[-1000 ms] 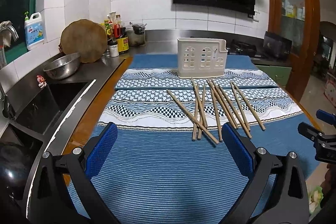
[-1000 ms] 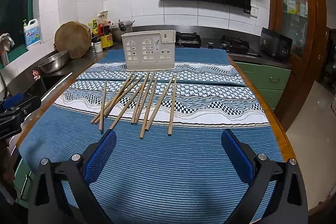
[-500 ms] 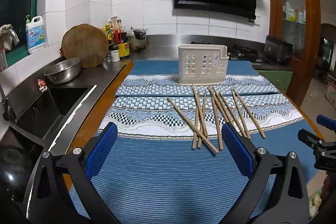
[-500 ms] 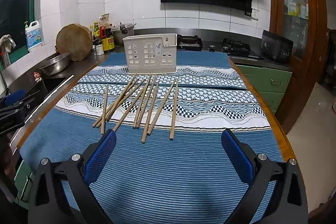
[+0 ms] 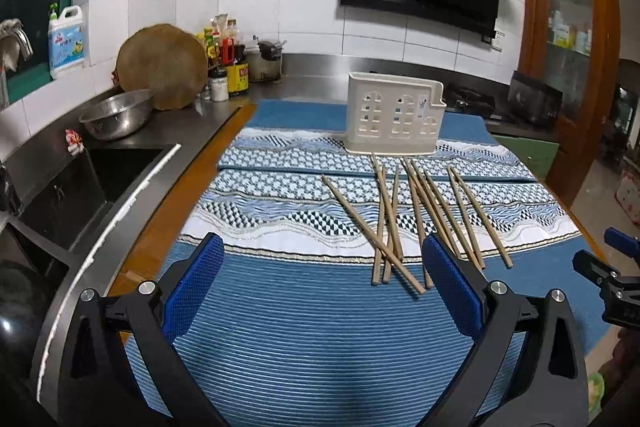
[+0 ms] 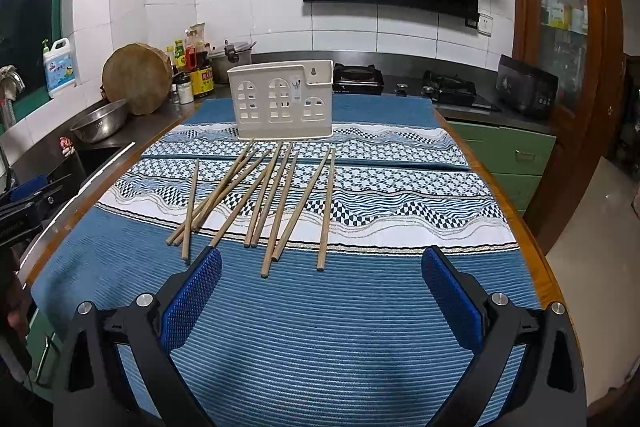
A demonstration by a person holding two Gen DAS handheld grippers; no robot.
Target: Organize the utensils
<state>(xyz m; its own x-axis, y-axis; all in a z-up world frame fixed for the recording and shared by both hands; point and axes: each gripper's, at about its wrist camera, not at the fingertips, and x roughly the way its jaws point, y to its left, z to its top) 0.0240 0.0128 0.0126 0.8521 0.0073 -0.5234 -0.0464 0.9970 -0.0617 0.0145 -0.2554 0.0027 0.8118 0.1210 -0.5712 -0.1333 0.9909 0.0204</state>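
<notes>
blue striped cloth (image 6: 320, 327) covers the counter; chopsticks (image 6: 276, 195) lie scattered mid-counter before a white holder (image 6: 282, 105) near the far edge. left claw (image 5: 322, 285) and right claw (image 6: 320, 287) both gape, empty.

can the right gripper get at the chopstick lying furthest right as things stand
Probably yes. The right gripper is open and empty, and the rightmost chopstick lies apart from the others on the cloth, with nothing between it and the fingers.
</notes>
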